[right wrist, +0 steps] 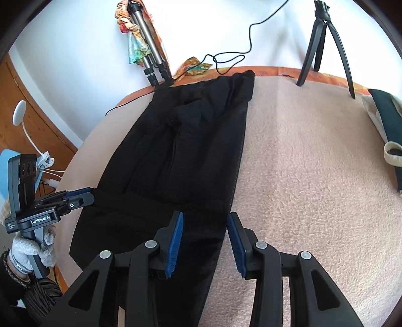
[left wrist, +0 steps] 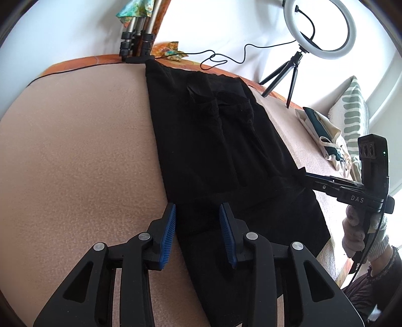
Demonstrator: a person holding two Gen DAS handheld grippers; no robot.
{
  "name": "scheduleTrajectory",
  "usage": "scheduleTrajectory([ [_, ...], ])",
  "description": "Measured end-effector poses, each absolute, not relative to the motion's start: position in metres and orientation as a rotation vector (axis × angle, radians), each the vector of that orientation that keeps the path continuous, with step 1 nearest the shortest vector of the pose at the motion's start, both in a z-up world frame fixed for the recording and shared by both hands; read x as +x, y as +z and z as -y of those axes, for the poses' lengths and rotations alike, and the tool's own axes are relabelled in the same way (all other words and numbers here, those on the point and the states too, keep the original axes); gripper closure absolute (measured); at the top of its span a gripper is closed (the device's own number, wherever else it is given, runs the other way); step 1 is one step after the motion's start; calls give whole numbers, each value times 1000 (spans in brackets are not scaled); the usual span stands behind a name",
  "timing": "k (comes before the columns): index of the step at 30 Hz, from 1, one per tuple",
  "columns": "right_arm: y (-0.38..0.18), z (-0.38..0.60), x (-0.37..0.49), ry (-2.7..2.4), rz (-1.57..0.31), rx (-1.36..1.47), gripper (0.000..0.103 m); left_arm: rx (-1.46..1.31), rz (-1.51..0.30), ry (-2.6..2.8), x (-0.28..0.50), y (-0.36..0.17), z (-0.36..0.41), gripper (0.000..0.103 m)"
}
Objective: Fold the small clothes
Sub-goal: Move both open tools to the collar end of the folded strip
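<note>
Black garment (right wrist: 191, 151) flat on pink blanket (right wrist: 314, 176), wide-jawed right gripper (right wrist: 204, 239) straddling its right edge.

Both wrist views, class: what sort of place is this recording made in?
Probably a room at home set up for filming: a table under a pinkish fleecy blanket, a white ring light on a small black tripod, and a green-striped cushion alongside.

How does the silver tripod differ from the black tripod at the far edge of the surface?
The silver tripod has its legs folded together, while the black tripod has its legs spread. The silver tripod is taller and runs out of the picture at the top, while the black tripod is short. The silver tripod has a colourful cloth on it, while the black tripod carries a ring light. Both are at the far edge, near the white wall.
</note>
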State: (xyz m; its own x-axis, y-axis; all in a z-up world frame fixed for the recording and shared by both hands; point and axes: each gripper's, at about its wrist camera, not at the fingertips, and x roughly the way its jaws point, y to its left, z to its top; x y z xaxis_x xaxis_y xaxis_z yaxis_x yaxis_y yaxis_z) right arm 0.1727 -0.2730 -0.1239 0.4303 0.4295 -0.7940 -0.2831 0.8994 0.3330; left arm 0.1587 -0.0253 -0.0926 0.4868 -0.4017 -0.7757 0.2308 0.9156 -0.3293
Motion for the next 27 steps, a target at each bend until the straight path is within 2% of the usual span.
scheduleTrajectory([
  [1, -125, 273, 173, 452, -1036, 163, 67, -175, -976, -391, 157, -92, 28, 70],
  [2, -125, 273, 173, 459, -1037, 162, 73, -157, -966, -394, 156, -91, 31, 84],
  [3, -125, 271, 173, 462, -1033, 153, 76, -141, -953, -385, 156, -90, 32, 93],
  [4, -124, 270, 172, 462, -1025, 141, 84, -129, -941, -369, 156, -90, 32, 97],
  [6, -123, 266, 171, 445, -1010, 104, 89, -101, -936, -309, 158, -93, 29, 97],
  [9, -125, 268, 173, 382, -1009, 65, 87, -144, -946, -297, 162, -96, 19, 97],
  [10, -125, 273, 173, 373, -1011, 78, 85, -155, -941, -299, 160, -94, 16, 94],
  [11, -123, 277, 174, 368, -1009, 97, 78, -152, -932, -295, 159, -91, 15, 91],
  [14, -116, 283, 171, 349, -984, 103, 77, -152, -921, -292, 156, -86, 11, 83],
  [16, -112, 282, 168, 367, -968, 105, 76, -182, -927, -322, 156, -83, 9, 82],
  [18, -109, 278, 165, 403, -957, 107, 76, -163, -932, -327, 154, -81, 13, 74],
  [22, -106, 269, 161, 417, -946, 82, 76, -189, -913, -330, 152, -72, 11, 73],
  [27, -93, 274, 164, 418, -899, 76, 67, -213, -864, -306, 164, -49, -6, 70],
])
